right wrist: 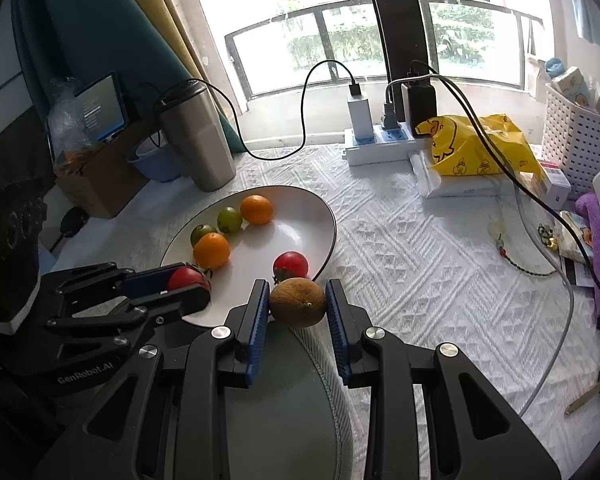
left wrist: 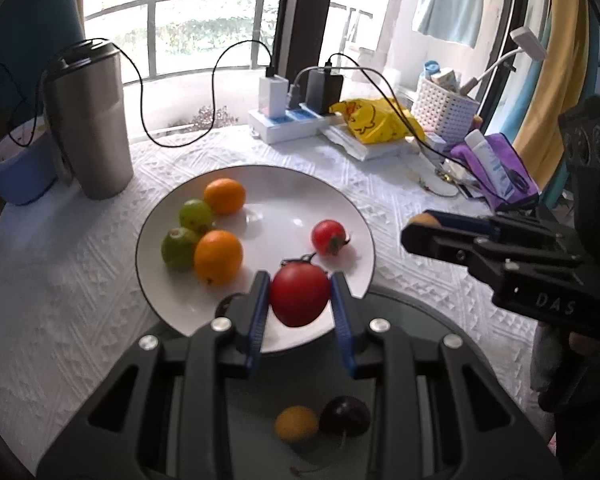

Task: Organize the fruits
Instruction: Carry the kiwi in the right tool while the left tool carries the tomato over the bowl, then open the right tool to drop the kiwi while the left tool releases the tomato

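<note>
Gripping a red tomato (left wrist: pixel 299 295) between its blue pads (left wrist: pixel 256 316), the left gripper (left wrist: pixel 300 280) holds the fruit just above the near edge of the white plate (left wrist: pixel 352 216), its jaws narrowed onto the tomato's sides. Beneath this gripper, closer in, a small yellow fruit (left wrist: pixel 296 424) and a dark plum-like fruit (left wrist: pixel 346 416) lie side by side on a grey-green surface. Beside it to the right, the right gripper (right wrist: pixel 298 302) is clamped on a brownish, kiwi-like fruit (right wrist: pixel 299 302), held just off the plate's near right rim, above where the grey-green surface meets the white textured tablecloth (right wrist: pixel 400 248). Ahead of the left gripper, on the plate, a second, smaller tomato (left wrist: pixel 329 237) sits alone to the right, while two oranges (left wrist: pixel 219 256) and two green fruits (left wrist: pixel 179 249) cluster together to the left, touching one another. Farther ahead and left stands a steel tumbler (left wrist: pixel 90 120) with a blue bowl (left wrist: pixel 20 176) beside it. Straight ahead at the table's far edge lies a white power strip (left wrist: pixel 284 120) with chargers and black cables, then a yellow bag (left wrist: pixel 374 120) and a white perforated basket (left wrist: pixel 446 110) to the right, before the window.
</note>
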### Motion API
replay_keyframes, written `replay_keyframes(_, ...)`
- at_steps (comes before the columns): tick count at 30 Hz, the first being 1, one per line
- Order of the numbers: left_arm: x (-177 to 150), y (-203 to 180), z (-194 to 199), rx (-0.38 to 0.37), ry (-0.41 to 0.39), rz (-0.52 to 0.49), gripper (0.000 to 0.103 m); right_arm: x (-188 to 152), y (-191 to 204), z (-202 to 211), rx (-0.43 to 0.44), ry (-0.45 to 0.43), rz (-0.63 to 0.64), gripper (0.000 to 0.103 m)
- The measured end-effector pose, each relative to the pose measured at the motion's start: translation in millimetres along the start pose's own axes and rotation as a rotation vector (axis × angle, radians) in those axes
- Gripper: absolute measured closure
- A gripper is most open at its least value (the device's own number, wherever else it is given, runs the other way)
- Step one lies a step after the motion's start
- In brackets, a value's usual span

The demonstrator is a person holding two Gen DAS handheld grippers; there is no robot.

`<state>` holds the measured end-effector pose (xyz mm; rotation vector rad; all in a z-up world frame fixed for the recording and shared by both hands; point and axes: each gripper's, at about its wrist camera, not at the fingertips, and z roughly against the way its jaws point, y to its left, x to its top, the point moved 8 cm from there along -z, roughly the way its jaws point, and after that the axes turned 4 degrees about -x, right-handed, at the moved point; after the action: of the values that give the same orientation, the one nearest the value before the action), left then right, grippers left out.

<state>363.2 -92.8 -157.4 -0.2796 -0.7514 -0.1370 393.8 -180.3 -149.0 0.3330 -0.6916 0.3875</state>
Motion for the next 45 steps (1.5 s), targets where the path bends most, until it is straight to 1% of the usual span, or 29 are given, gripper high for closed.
replay_keyframes(8, 1, 3, -7, 0.000, 0.021, 0.004, 0.070, 5, 1, -14, 0.006, 0.015, 0.006, 0.072)
replay_keyframes(13, 5, 4, -4, -0.001, 0.006, -0.004, 0.068, 8, 6, -22, 0.014, 0.024, 0.015, 0.072)
replay_keyframes(17, 6, 10, 0, -0.001, -0.006, 0.015, 0.067, 11, 12, -26, 0.022, 0.026, 0.027, 0.072)
replay_keyframes(18, 7, 13, 3, 0.003, -0.015, 0.026, 0.066, 11, 14, -27, 0.023, 0.025, 0.029, 0.072)
replay_keyframes(20, 9, 19, 8, 0.010, -0.030, 0.043, 0.060, 13, 16, -29, 0.025, 0.026, 0.036, 0.072)
replay_keyframes(21, 10, 23, 11, 0.012, -0.038, 0.050, 0.059, 13, 18, -30, 0.026, 0.027, 0.040, 0.072)
replay_keyframes(30, 13, 59, 26, 0.078, -0.088, 0.088, 0.058, 20, 29, -45, 0.028, 0.030, 0.057, 0.072)
replay_keyframes(34, 12, 78, 27, 0.103, -0.096, 0.121, 0.058, 22, 31, -55, 0.023, 0.038, 0.058, 0.072)
replay_keyframes(39, 11, 93, 23, 0.111, -0.091, 0.151, 0.058, 25, 29, -68, 0.021, 0.049, 0.058, 0.072)
replay_keyframes(45, 9, 97, 14, 0.098, -0.074, 0.168, 0.058, 30, 23, -82, 0.010, 0.057, 0.047, 0.072)
